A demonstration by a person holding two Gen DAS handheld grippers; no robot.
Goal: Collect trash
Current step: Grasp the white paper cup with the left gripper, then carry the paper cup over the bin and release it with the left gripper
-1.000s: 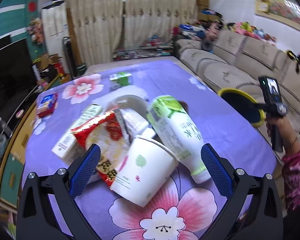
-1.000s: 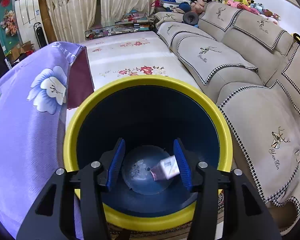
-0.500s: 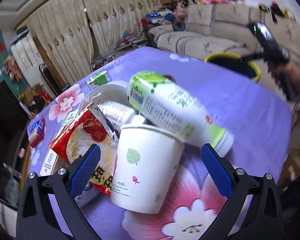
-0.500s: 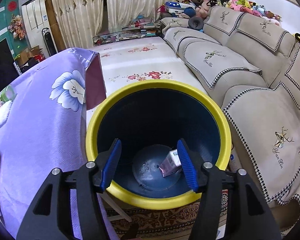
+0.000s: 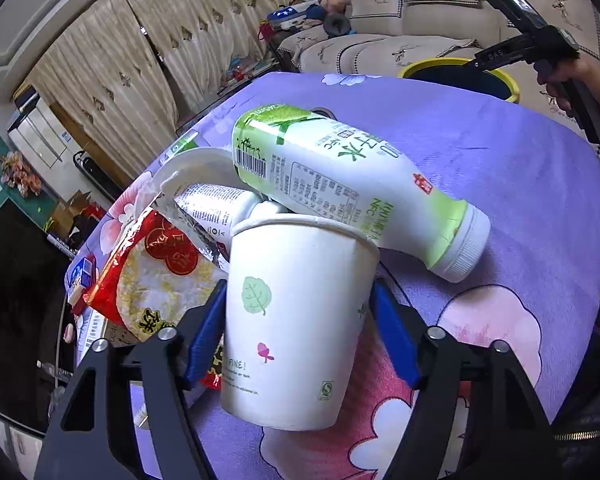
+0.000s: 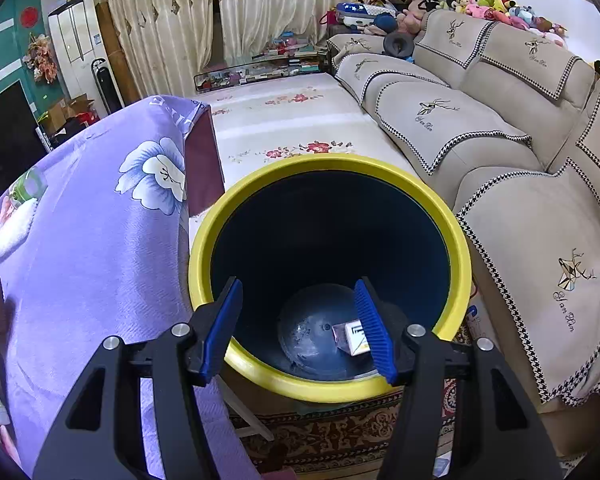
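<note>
Closing in on one piece of trash, step by step:
Step in hand: grasping the paper cup [image 5: 292, 320] with the left gripper [image 5: 296, 332]; judged early in the task, with most trash not yet binned.
Left gripper: jaws closing, cup between the blue pads; whether both pads press on it yet cannot be told.
Cup position: upright on the purple flowered cloth [image 5: 520, 168], directly between the fingers, its rim touching the bottle beyond.
Next move, judged: finishing the squeeze gently to avoid crushing thin paper, lifting straight up clear of the leaning bottle, then carrying right to the bin.
Right gripper [image 6: 300, 328]: spread apart, pinching nothing, hanging above the yellow-rimmed bin [image 6: 236, 216].
Bin contents: one small carton [image 6: 350, 334], below and between the right fingers.
Count beyond the left fingers: one cup; one large green-and-white bottle [image 5: 348, 184] lying on its side; one smaller white bottle [image 5: 216, 208] behind the cup; one red snack wrapper [image 5: 152, 272] to the left.
Further left and beyond: more packets, too blurred to count.
</note>
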